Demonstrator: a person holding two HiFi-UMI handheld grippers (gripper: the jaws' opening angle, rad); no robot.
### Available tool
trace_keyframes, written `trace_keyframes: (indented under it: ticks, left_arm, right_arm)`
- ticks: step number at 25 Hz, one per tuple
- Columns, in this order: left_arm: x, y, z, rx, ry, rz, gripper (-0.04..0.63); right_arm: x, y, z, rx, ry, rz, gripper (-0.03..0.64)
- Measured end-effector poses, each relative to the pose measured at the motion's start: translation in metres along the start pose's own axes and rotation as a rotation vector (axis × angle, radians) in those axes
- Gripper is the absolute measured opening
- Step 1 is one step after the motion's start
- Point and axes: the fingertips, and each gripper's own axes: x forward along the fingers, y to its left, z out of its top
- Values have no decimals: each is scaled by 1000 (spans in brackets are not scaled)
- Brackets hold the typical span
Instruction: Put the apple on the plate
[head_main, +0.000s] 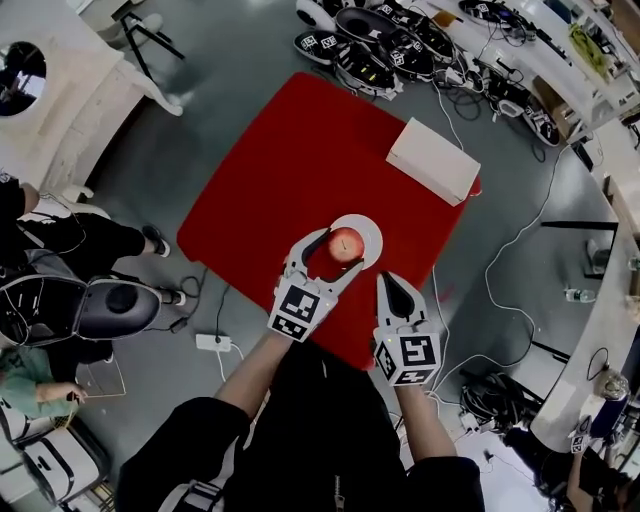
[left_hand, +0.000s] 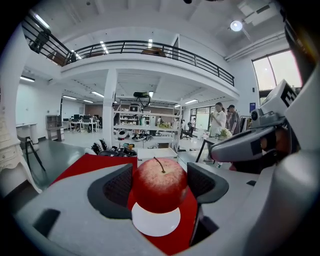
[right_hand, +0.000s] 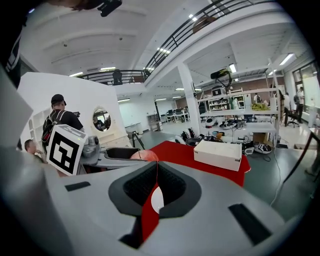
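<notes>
A red apple (head_main: 345, 243) (left_hand: 160, 184) sits between the jaws of my left gripper (head_main: 340, 251), which is shut on it with a pad against each side. Directly under it is a small white plate (head_main: 369, 231) (left_hand: 156, 223) on the red table (head_main: 280, 170); I cannot tell whether the apple rests on the plate or hangs just above it. My right gripper (head_main: 391, 283) (right_hand: 154, 186) is shut with nothing in it, close to the right of the plate near the table's front edge. In the right gripper view the apple (right_hand: 145, 155) peeks past the left gripper.
A white box (head_main: 433, 160) (right_hand: 220, 154) lies at the table's far right corner. Headsets and cables (head_main: 400, 50) crowd the floor beyond the table. A power strip (head_main: 213, 343) lies on the floor at the front left, and a person (head_main: 70, 240) sits to the left.
</notes>
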Motion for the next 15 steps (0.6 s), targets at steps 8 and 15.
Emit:
trace_keyframes:
  ticks: [8,15]
  left_arm:
    - [28,11,-32,-10,5,-8,345]
    - [56,18,-59,17,18,-3,345]
  right_arm:
    - [15,-8,-13,12,11,-25,12]
    - [26,-11,-28,-5,43,-11,12]
